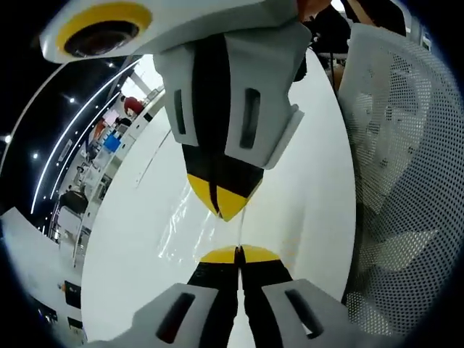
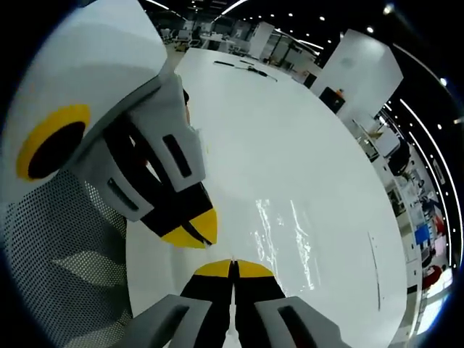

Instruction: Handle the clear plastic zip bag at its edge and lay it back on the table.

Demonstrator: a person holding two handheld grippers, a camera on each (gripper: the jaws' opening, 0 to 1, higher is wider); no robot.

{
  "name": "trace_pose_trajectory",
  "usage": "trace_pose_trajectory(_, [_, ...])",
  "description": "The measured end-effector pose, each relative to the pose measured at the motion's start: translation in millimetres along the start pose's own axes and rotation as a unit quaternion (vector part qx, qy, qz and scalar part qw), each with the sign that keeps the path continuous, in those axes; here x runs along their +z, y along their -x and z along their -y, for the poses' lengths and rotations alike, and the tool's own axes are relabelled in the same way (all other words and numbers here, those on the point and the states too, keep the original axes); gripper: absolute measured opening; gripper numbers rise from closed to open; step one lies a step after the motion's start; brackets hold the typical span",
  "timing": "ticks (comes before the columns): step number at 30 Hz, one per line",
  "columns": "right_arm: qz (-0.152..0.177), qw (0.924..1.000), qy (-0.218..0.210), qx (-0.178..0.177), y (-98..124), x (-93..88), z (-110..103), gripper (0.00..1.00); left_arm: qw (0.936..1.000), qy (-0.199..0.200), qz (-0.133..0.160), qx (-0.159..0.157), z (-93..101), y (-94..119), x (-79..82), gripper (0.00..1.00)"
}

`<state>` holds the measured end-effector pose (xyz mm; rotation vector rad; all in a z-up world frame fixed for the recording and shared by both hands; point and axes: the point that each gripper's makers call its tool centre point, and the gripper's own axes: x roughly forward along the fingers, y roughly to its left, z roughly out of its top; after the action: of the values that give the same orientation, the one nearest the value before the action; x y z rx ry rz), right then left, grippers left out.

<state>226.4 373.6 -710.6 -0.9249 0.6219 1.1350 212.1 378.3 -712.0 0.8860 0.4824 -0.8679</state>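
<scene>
The clear plastic zip bag (image 1: 185,232) lies mostly flat and glinting on the white table (image 1: 304,167). One thin edge of it rises toward the two grippers. My left gripper (image 1: 238,254) comes up from the bottom of the left gripper view, jaws pressed together on that edge. My right gripper (image 1: 221,206) points down at it from above, tip to tip and a small gap apart, also shut at the bag's edge. In the right gripper view the bag (image 2: 286,235) spreads to the right of my right gripper (image 2: 233,268), and the left gripper (image 2: 197,233) enters from the left.
A white mesh office chair (image 1: 399,181) stands close against the table's edge; its mesh (image 2: 65,254) also shows in the right gripper view. Small dark items (image 2: 246,67) lie at the table's far end. Desks and shelves stand in the room beyond.
</scene>
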Motion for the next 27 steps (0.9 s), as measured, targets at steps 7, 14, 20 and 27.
trace_pose_trajectory(7, [0.002,0.9998,-0.016,-0.012,-4,-2.7,12,0.0,0.9999,-0.007,-0.004,-0.01,6.4,-6,0.4,0.0])
trace_pose_trajectory(14, [0.008,0.999,-0.035,-0.025,-4,-3.5,25,0.0,0.9996,-0.015,-0.009,-0.022,18.6,-10,-0.2,0.0])
trace_pose_trajectory(20, [0.009,0.9985,-0.04,-0.036,-3,-4.9,29,0.0,0.9995,-0.015,-0.013,-0.026,25.7,-14,-2.6,0.0])
trace_pose_trajectory(27, [0.019,0.996,-0.064,-0.059,0,-6.0,45,0.0,0.9992,-0.021,-0.016,-0.03,29.1,-18,-4.6,0.0])
